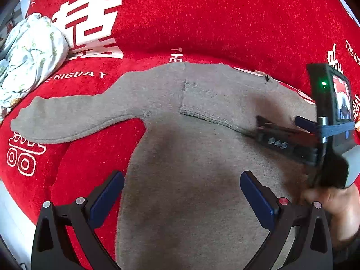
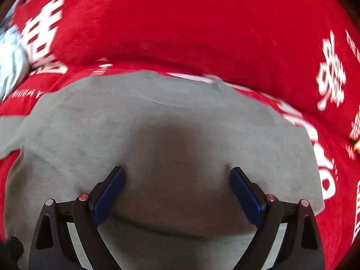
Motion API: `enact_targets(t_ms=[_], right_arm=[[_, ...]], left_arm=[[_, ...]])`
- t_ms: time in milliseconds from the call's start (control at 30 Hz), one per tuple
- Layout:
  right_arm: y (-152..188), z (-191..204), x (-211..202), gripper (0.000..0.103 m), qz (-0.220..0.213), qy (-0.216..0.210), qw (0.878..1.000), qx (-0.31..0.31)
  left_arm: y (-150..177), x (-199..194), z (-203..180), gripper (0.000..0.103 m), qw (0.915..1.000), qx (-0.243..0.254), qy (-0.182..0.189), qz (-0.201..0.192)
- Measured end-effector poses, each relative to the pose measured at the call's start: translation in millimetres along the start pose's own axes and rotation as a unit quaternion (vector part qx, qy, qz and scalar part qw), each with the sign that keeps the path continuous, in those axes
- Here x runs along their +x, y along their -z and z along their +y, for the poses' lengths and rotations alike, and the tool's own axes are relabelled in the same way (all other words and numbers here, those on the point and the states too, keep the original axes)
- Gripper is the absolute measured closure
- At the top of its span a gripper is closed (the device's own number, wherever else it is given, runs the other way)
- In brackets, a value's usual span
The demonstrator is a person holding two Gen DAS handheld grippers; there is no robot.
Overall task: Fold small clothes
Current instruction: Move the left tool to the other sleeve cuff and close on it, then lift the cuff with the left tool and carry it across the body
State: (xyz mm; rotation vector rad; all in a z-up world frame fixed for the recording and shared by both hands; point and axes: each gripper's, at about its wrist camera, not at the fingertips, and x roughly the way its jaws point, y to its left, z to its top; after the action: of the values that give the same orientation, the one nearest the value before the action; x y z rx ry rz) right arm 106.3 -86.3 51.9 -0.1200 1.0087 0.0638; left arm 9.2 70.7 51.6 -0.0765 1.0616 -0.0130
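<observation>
sweater [image 1: 191, 157] flat on red blanket [image 1: 225, 22], one sleeve folded across its chest | left gripper [image 1: 182, 193], right gripper [image 2: 177, 186] agape, empty | risk: we snag a single layer, folded sleeve slides off

A: Where does the sweater [image 1: 191, 157] lie?
B: Flat on the blanket [image 1: 225, 22], one sleeve [image 1: 67, 117] stretched out to the left, the other folded across its chest.
A: And the bundle of cloth [image 1: 29, 51]?
B: Far left on the blanket, beyond that outstretched sleeve, apart from it.
</observation>
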Motion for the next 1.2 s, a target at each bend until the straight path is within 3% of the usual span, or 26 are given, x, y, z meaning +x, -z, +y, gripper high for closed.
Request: enact_targets(t_ms=[67, 167, 267, 333, 500, 633, 767, 900, 1000, 1033, 1067, 1133, 1167, 1200], right_arm=[[-3, 18, -5, 0.007, -0.002, -0.029, 0.999, -0.016], [-3, 28, -15, 0.007, -0.024, -0.037, 0.999, -0.018], [7, 34, -17, 0.007, -0.015, -0.061, 0.998, -0.006], [18, 42, -8, 0.007, -0.008, -0.051, 0.998, -0.032], [19, 43, -9, 0.005, -0.017, -0.049, 0.998, -0.036], [18, 43, -7, 0.004, -0.015, -0.051, 0.998, -0.029], [18, 43, -7, 0.003, -0.015, -0.047, 0.998, -0.029], [18, 44, -7, 0.003, -0.015, -0.045, 0.998, -0.028], [18, 44, -7, 0.002, -0.015, -0.045, 0.999, -0.028], [18, 44, -7, 0.002, -0.015, -0.045, 0.998, -0.028], [18, 44, -7, 0.002, -0.015, -0.046, 0.998, -0.029], [18, 44, -7, 0.002, -0.015, -0.045, 0.998, -0.029], [18, 44, -7, 0.002, -0.015, -0.045, 0.998, -0.028], [18, 44, -7, 0.001, -0.015, -0.044, 0.999, -0.028]], left_arm=[[0, -1, 5, 0.0, 1.0, -0.003, -0.004, -0.001], [-1, -1, 22, 0.0, 0.9998, -0.015, -0.009, -0.002], [-3, 4, 54, 0.0, 0.9985, -0.05, -0.023, 0.001], [-5, 8, 84, 0.0, 0.9957, -0.082, -0.044, 0.0], [-8, 18, 175, 0.0, 0.9776, -0.195, -0.08, 0.002], [-10, 23, 246, 0.0, 0.9538, -0.279, -0.111, -0.015], [-15, 36, 306, 0.0, 0.9318, -0.353, -0.08, -0.022], [-37, 46, 324, 0.0, 0.9325, -0.35, -0.081, -0.04], [-48, 52, 339, 0.001, 0.9268, -0.364, -0.069, -0.059], [-50, 50, 345, 0.013, 0.926, -0.365, -0.069, -0.066], [-51, 48, 348, 0.04, 0.9259, -0.363, -0.078, -0.071], [-50, 48, 362, 0.072, 0.9244, -0.368, -0.065, -0.075], [-47, 46, 370, 0.082, 0.9214, -0.377, -0.049, -0.079], [-41, 45, 380, 0.084, 0.9158, -0.392, -0.023, -0.086]])
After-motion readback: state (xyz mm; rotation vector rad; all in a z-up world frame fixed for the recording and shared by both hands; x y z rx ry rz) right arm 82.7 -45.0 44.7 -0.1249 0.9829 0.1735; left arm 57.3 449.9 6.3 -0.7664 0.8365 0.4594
